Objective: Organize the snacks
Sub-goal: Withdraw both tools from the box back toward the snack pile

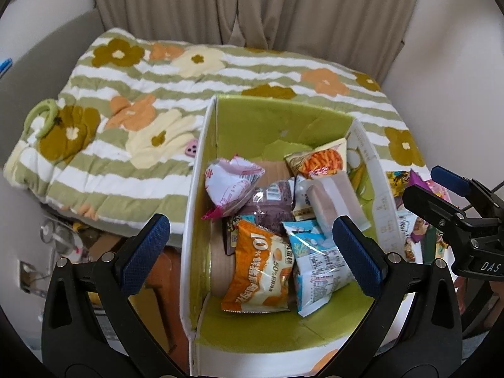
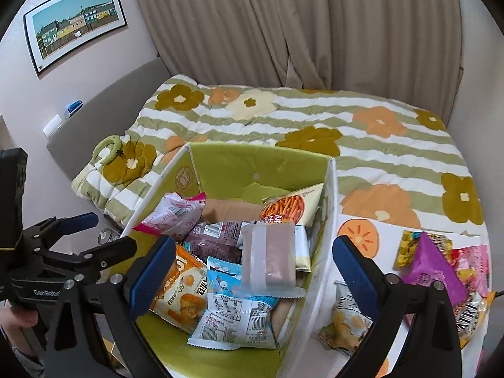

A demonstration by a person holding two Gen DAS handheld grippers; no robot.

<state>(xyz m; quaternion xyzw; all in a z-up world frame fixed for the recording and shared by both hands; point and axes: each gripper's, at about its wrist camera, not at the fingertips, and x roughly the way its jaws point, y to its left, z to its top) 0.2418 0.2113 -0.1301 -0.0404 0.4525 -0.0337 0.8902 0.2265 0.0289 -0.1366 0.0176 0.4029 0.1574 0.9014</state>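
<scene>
Judging from the right wrist view, the sorting is being carried past its midpoint: several snack packets (image 2: 226, 286) are already being held by the green-lined box (image 2: 239, 170) at centre frame. A smaller heap of loose packets (image 2: 438, 271) is still being left outside it at the lower right. Nothing is being gripped: the right gripper (image 2: 252, 271) and the left gripper (image 1: 249, 249) are both being held wide and empty.
</scene>
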